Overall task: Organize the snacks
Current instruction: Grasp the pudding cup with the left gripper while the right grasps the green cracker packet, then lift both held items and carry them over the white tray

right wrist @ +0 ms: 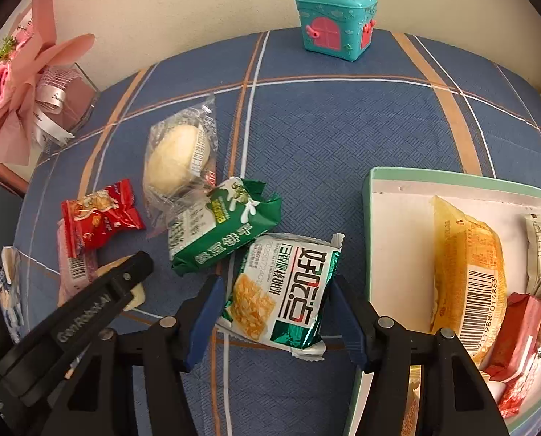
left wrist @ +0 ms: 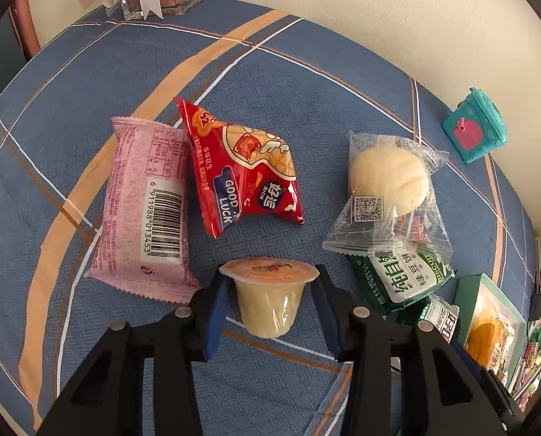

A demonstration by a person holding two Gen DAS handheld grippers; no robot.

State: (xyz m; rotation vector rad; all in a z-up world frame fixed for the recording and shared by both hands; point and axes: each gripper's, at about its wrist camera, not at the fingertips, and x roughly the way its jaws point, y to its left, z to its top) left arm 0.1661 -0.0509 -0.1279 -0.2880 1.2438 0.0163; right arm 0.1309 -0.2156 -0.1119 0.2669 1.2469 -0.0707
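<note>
The green-rimmed box (right wrist: 370, 218) holds an orange packet (right wrist: 466, 272) and red packets (right wrist: 517, 330).

The right tool (right wrist: 274, 312) straddles a green-and-white snack pack (right wrist: 281, 290), blue pads just beside its edges; the snack box (right wrist: 379, 189) sits right; the left tool (right wrist: 132, 272) reaches in beside it.

Box (right wrist: 374, 218) cut off at right edge; jelly cup (right wrist: 134, 296) mostly hidden behind left gripper (right wrist: 139, 272).

One jelly cup (left wrist: 268, 298), six loose snack packets, one box (right wrist: 372, 225), one teal toy house (right wrist: 335, 21).
</note>
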